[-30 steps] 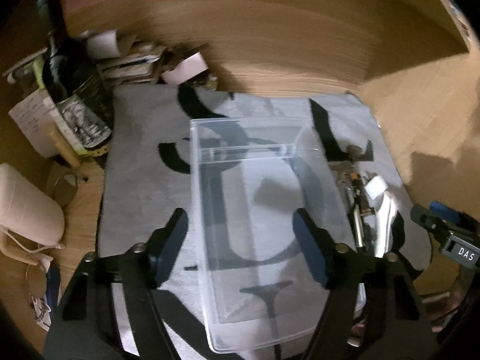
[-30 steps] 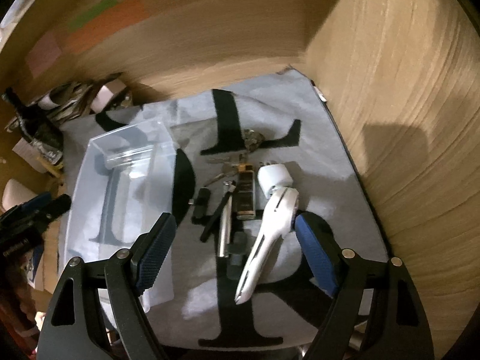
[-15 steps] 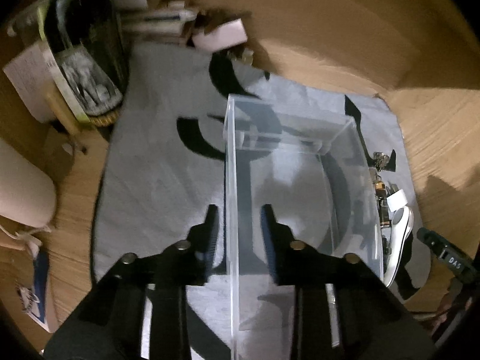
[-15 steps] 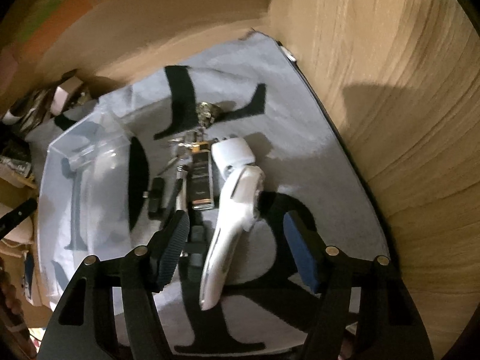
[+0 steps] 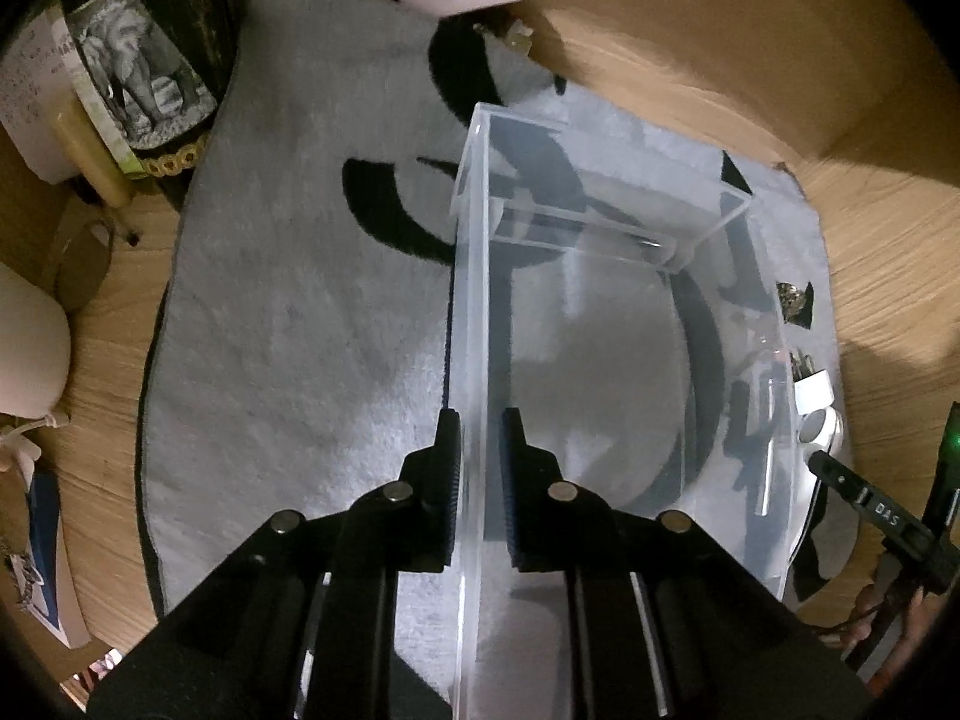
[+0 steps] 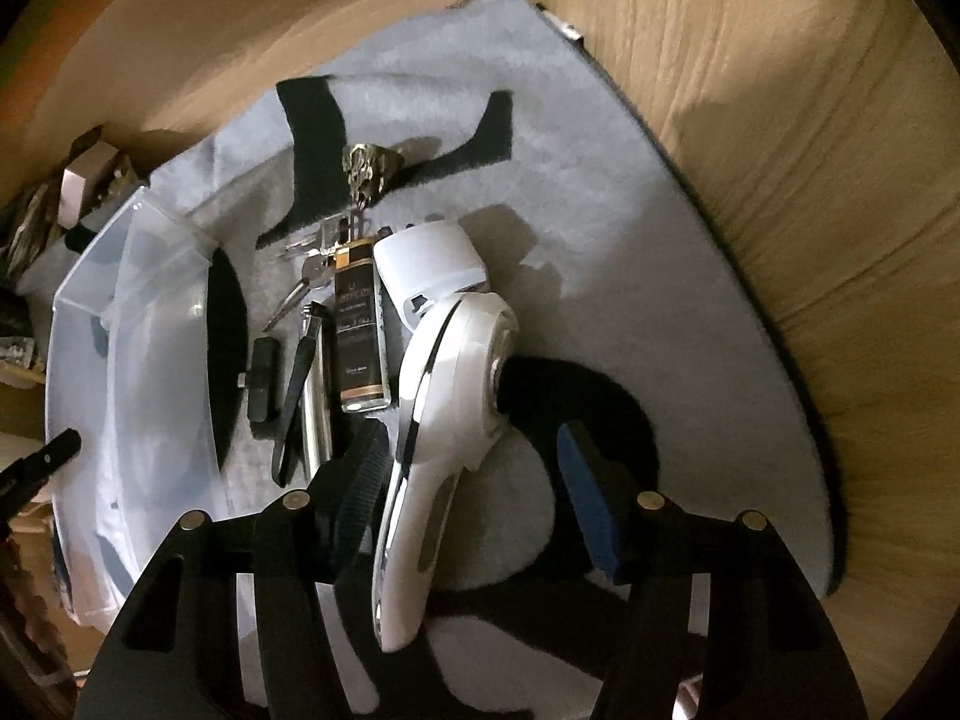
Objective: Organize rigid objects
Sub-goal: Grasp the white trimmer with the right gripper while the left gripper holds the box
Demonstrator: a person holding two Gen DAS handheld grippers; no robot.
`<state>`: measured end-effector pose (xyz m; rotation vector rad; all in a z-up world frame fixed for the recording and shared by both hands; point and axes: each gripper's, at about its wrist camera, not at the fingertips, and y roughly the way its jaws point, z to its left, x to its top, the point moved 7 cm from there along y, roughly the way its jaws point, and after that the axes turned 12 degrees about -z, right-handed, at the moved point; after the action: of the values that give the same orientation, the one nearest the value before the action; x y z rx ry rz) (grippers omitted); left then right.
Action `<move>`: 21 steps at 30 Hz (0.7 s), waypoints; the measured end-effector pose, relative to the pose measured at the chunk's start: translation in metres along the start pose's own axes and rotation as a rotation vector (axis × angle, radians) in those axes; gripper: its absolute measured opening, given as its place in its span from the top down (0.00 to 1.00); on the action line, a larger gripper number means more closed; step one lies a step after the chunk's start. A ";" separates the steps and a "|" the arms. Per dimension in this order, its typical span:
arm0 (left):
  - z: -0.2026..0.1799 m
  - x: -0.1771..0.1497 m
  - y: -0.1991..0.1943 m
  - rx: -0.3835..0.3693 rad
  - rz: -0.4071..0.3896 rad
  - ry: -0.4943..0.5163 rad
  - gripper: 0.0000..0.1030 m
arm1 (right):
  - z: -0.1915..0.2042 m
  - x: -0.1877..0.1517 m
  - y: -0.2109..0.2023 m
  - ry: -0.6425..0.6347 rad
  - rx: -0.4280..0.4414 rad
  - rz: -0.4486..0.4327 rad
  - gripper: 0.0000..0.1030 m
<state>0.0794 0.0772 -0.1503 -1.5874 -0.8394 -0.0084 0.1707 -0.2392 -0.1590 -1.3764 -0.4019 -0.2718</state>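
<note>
Two grippers noted: left gripper (image 5: 480,456) pinches the clear box (image 5: 600,324) wall; right gripper (image 6: 474,468), fingers spread, straddles the white shaver (image 6: 444,396) beside that box.

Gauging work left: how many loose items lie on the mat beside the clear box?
6: keyring with ornament farthest; perfume bottle; white device between the right tongs; silver tube; black strip; black stick nearest the clear box. Others may hide under the tongs.
</note>
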 end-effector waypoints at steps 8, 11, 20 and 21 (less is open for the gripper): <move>0.006 -0.003 0.003 0.011 0.017 -0.066 0.92 | 0.007 -0.004 0.019 -0.014 -0.020 0.051 0.62; 0.004 -0.002 0.002 0.024 0.009 -0.059 0.93 | 0.008 -0.004 0.016 -0.010 -0.019 0.037 0.66; 0.001 -0.002 0.001 0.038 -0.003 -0.016 0.94 | -0.007 0.003 -0.019 0.038 -0.033 -0.053 0.68; 0.001 -0.002 0.000 0.037 -0.003 -0.015 0.94 | -0.007 0.004 -0.023 0.041 -0.035 -0.064 0.68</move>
<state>0.0777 0.0769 -0.1516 -1.5535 -0.8490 0.0172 0.1651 -0.2506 -0.1376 -1.3914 -0.4092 -0.3607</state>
